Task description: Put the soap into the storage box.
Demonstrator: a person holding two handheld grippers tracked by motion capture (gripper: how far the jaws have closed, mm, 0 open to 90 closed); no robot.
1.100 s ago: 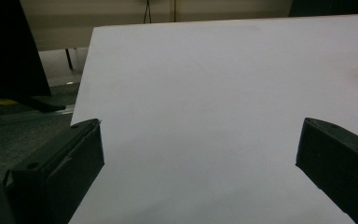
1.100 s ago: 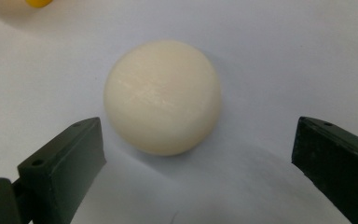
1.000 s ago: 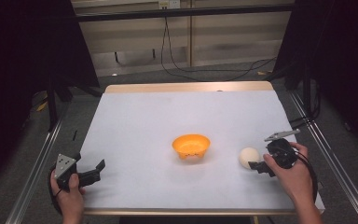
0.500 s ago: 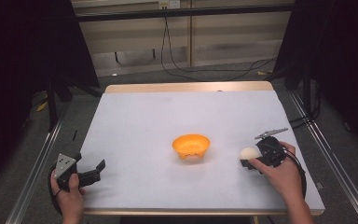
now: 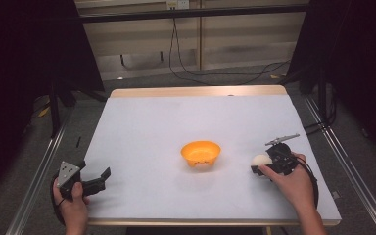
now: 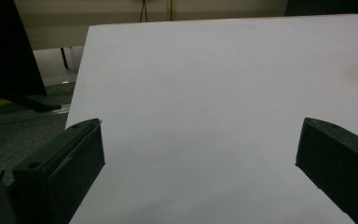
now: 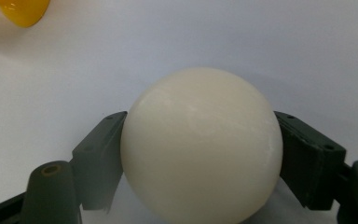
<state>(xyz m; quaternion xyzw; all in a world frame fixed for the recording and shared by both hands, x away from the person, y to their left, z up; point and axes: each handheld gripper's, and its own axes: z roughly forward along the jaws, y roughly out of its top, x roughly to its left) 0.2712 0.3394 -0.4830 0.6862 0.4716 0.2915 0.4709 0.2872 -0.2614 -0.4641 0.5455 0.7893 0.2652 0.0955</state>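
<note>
High view puts the right gripper (image 5: 258,166) near the right edge of the white table (image 5: 142,132), its jaws pressed to either side of a cream ball (image 5: 261,160) that sits a short way to the right of the orange bowl (image 5: 200,153). Right gripper view brings the ball (image 7: 200,144) up close: a smooth round thing clamped at about its widest part between the two dark pads (image 7: 100,158), with a sliver of the bowl (image 7: 22,10) in the upper left corner. Whether the ball is touching the table or just above it I cannot tell. The left gripper (image 5: 99,180) waits at the near left corner with its jaws spread wide and nothing between them, and the left gripper view looks out past those parted jaws over bare table (image 6: 214,93). The likely job is carrying the ball to the bowl, and the chief risk is the ball itself: it is slick and round, held on two small patches only, so a squeeze above or below its middle, or a quick swing, could pop it out and send it rolling off the table. The bowl looks light and shallow, so a hard drop or a nudge from the jaws could tip it or slide it away.
</note>
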